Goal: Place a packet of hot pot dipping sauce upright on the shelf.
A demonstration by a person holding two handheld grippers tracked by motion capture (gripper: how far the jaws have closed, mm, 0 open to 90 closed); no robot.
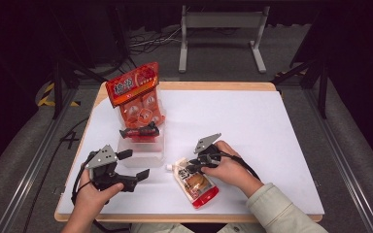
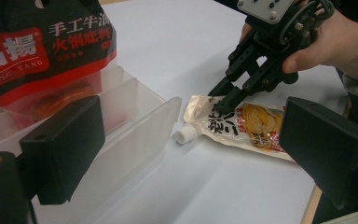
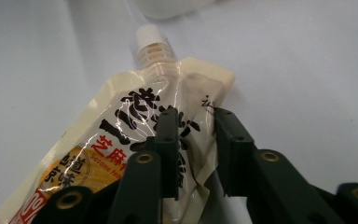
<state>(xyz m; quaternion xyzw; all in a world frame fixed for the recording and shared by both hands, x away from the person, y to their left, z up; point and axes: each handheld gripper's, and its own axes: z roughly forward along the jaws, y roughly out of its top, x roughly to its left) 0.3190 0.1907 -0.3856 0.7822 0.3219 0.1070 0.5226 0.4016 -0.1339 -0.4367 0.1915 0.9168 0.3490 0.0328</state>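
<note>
Where tool (image 3: 193, 154) pinches, pouch (image 3: 121, 135) lettering covered.

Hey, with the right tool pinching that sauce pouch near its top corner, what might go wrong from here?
1. The right tool grips the sauce pouch only at an edge near the white cap, so the thin film may slip out once lifted.
2. Held off-centre, the pouch would likely swing and sag.
3. The clear bin already holds a red bag, and the open left tool waits beside it, so entry looks tight.
</note>
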